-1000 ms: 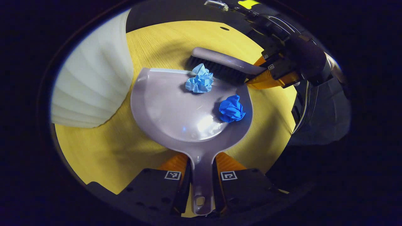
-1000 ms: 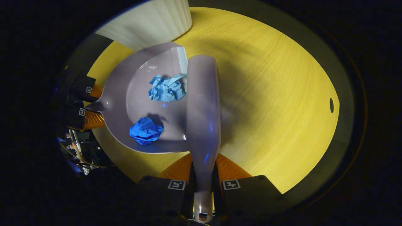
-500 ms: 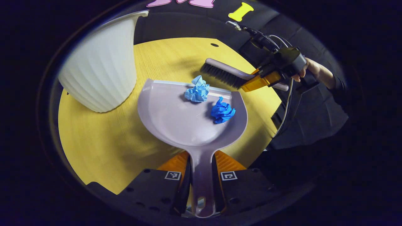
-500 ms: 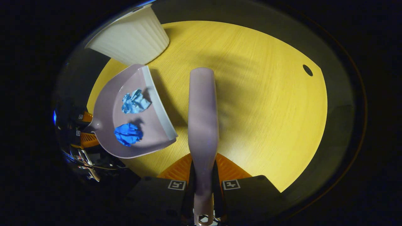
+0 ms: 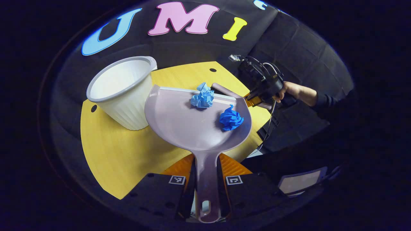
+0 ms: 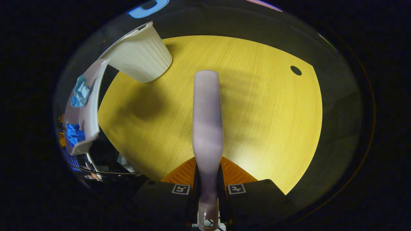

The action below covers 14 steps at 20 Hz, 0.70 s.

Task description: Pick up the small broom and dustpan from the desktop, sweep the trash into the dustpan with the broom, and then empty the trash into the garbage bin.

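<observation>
Since a second ago the dustpan point(image 5: 192, 118) has lifted off the tabletop point(image 5: 109, 154), its handle clamped in the left claw point(image 5: 205, 189). Both paper wads, pale point(image 5: 202, 96) and dark blue point(image 5: 230, 118), sit near its front lip. The empty bin point(image 5: 120, 91) stands just ahead-left of that lip. The right claw point(image 6: 208, 192) grips the broom point(image 6: 207, 122) off to the side.

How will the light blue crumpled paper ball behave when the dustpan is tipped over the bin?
The light blue paper ball looks loosely crumpled, so it is probably very light and should slide off the smooth, glossy dustpan easily. It sits right at the front lip, so even a slight tilt may drop it before reaching the white bin.
</observation>
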Tool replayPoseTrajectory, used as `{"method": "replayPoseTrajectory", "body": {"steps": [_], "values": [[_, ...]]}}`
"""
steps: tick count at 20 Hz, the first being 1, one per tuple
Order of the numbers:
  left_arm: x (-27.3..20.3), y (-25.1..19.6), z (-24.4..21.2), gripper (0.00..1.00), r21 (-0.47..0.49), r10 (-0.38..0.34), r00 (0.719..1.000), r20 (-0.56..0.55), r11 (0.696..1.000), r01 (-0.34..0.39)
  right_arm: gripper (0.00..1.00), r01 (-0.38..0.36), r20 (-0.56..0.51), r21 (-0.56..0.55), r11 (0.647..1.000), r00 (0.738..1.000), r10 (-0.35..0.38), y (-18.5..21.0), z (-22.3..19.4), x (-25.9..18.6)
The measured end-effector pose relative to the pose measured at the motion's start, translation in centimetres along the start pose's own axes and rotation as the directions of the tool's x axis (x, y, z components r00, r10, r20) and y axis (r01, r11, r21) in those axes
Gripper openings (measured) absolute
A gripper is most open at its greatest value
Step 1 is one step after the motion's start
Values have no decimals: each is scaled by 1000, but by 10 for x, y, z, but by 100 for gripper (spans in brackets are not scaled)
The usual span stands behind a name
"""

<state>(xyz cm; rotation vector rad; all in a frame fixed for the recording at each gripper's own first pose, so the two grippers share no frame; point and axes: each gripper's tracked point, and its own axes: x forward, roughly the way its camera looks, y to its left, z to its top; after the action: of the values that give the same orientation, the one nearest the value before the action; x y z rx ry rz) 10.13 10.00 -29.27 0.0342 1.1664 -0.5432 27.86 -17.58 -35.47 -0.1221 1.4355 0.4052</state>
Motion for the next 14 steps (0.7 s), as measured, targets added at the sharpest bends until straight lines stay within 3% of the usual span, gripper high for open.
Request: {"method": "replayPoseTrajectory", "body": {"steps": [3,5,9,14], "values": [[-22,10,9,29,-56,53,998,31,997,-51,28,-14,24,34,999,1000,13,-4,-2,-12],[-30,19,18,30,-25,154,987,40,988,-153,28,-19,34,50,999,999,18,-9,-3,-15],[-23,60,39,29,27,324,946,4,946,-324,28,-45,43,91,995,998,41,-16,-11,-4],[-20,122,83,29,108,460,884,-79,886,-452,28,-56,49,108,993,998,51,-15,-21,4]]}}
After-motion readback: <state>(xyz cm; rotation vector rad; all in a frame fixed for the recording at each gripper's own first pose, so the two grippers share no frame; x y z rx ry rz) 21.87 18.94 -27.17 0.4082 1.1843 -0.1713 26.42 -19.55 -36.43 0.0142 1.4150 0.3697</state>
